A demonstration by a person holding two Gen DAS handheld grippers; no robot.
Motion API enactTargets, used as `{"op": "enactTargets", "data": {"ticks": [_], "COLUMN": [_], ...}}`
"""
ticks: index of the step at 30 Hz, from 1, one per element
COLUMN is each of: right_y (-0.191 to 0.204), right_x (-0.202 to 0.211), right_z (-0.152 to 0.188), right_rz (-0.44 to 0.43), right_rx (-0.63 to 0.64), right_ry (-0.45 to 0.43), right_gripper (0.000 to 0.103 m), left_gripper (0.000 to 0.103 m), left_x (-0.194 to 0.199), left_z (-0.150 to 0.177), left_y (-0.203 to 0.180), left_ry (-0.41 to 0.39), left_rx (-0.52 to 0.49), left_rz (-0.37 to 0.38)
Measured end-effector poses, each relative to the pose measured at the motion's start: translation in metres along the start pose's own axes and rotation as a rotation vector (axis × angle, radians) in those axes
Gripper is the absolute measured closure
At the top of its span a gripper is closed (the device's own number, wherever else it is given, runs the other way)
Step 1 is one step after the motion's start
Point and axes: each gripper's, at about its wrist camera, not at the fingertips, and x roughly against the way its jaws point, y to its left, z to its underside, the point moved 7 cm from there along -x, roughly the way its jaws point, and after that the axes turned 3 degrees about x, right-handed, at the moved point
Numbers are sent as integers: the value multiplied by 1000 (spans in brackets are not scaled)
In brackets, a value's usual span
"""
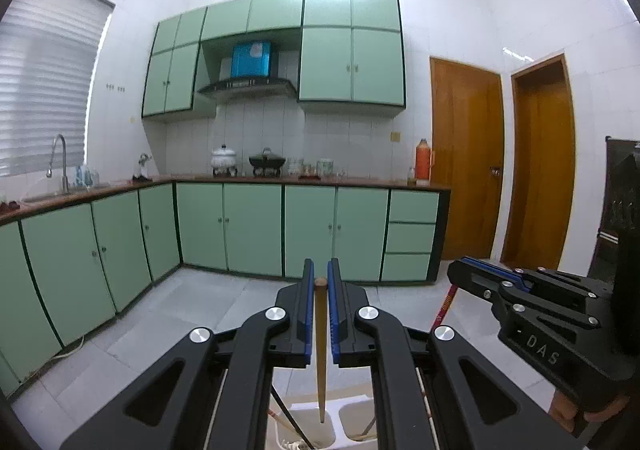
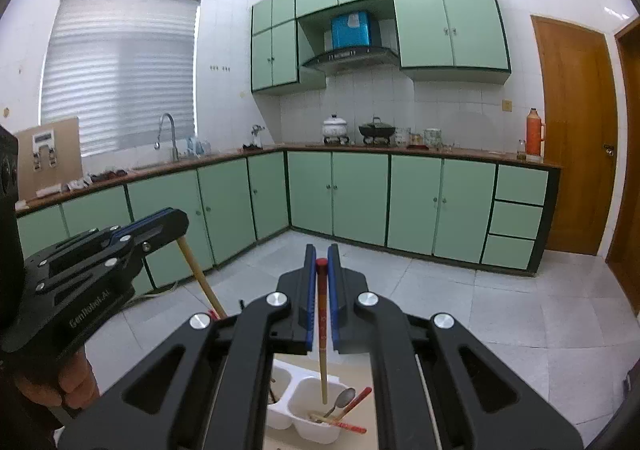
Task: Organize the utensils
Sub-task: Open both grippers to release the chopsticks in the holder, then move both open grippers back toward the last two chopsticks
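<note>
Both pairs of jaws are closed tight on chopsticks: a plain wooden chopstick (image 1: 320,346) is pinched between the blue pads of the left gripper (image 1: 319,278), and a red-topped chopstick (image 2: 321,326) is clamped in the right gripper (image 2: 321,264). Each stick hangs nearly upright, its lower tip raised above a white two-compartment holder (image 2: 298,396) directly below.

In the right wrist view, a metal spoon (image 2: 343,399) and two red-patterned chopsticks (image 2: 352,410) are seen leaning in the nearer compartment; dark sticks are glimpsed in the farther compartment, too hidden to be identified. The holder is set on a pale tabletop (image 2: 360,370), of which only a strip is visible.

In the left wrist view the holder's contents are largely hidden by the gripper frame, and the right gripper is seen from the side. Only the right wrist view shows a person's hand (image 2: 60,382) wrapped around the left gripper's handle.

Beyond lies a tiled kitchen: green cabinets (image 1: 240,230), a brown countertop with pots (image 1: 224,159), an orange thermos (image 1: 422,160), a faucet (image 1: 60,158), a blinded window and wooden doors (image 1: 464,162).
</note>
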Motion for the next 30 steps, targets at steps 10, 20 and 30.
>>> {"op": "enactTargets", "data": {"ticks": [10, 20, 30], "right_y": [0, -11, -6], "right_x": [-38, 14, 90], "right_z": [52, 53, 100], "right_rz": [2, 95, 135], "right_rx": [-14, -30, -69], "right_ry": [117, 25, -29], "right_gripper": [90, 31, 13], "left_gripper": [96, 43, 22], "left_x": [-46, 0, 83], "left_z": [71, 66, 106], "left_y": [19, 30, 24], "left_ry": [177, 123, 124], "left_rx": [17, 8, 13], "left_rz": [-29, -56, -50]}}
